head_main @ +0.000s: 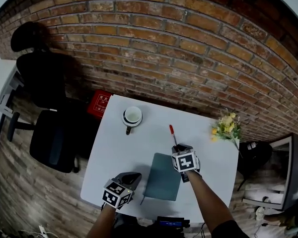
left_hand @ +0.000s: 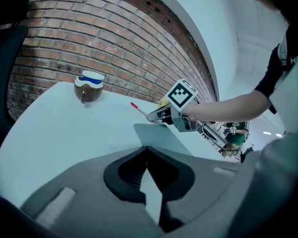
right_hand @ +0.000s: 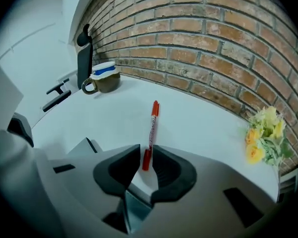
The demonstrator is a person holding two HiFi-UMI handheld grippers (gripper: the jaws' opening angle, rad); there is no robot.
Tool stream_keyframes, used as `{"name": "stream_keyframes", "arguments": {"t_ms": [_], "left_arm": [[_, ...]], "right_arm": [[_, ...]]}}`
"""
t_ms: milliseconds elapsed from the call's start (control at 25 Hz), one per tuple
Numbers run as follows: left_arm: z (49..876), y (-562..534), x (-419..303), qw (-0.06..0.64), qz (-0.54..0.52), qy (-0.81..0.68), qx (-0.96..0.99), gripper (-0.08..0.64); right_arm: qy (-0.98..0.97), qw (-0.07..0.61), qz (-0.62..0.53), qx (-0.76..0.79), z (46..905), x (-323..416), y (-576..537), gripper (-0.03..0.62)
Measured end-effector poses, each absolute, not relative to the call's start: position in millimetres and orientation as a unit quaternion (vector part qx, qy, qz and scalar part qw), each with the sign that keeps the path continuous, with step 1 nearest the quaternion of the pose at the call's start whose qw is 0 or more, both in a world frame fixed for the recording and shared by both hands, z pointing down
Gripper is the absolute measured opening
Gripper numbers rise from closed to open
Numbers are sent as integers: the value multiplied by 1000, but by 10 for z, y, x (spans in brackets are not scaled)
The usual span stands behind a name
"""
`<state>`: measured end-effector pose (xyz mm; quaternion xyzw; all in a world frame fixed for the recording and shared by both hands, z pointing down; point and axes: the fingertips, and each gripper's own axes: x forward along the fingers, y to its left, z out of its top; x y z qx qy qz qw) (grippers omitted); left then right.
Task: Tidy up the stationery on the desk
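Observation:
A red pen [head_main: 172,133] lies on the white desk [head_main: 119,148], pointing away toward the brick wall. My right gripper [head_main: 178,147] points steeply down over its near end. In the right gripper view the pen [right_hand: 152,128] runs in between the jaws of that gripper [right_hand: 147,165], which stand a little apart with a gap on each side of it. A teal notebook [head_main: 163,177] lies flat just left of the right gripper. My left gripper [head_main: 131,176] hovers at the notebook's left edge; its jaws [left_hand: 147,168] are shut with nothing in them.
A mug [head_main: 132,117] with a white lid stands at the desk's far left. Yellow flowers [head_main: 227,128] lie at the far right corner. A black office chair [head_main: 52,133] and a red box [head_main: 99,103] sit left of the desk. The brick wall runs behind.

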<state>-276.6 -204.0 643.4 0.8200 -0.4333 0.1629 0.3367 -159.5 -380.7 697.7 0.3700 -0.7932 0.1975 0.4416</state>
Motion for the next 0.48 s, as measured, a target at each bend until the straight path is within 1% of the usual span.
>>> {"name": "stream_keyframes", "arguments": {"t_ms": [120,160,200,480], "left_arm": [[6438,-2048,-2800,338,161,-438,817,11],[6438,-2053,-2795,338,160,-438,817,11],[6435,-2060,-2781,339,160,-438,817,11],[6325,-2100,-2664,326,169,-434,823,11]], "right_arm": [[-792,430,215,377,6990,-1592,-3814,82],[-791,426,222,378,6990,-1588,-3821,54],[-791,423,226,380,6988,-1579,-3827,48],[-799,401,204,400,6744,-1365,-3662,44]]}}
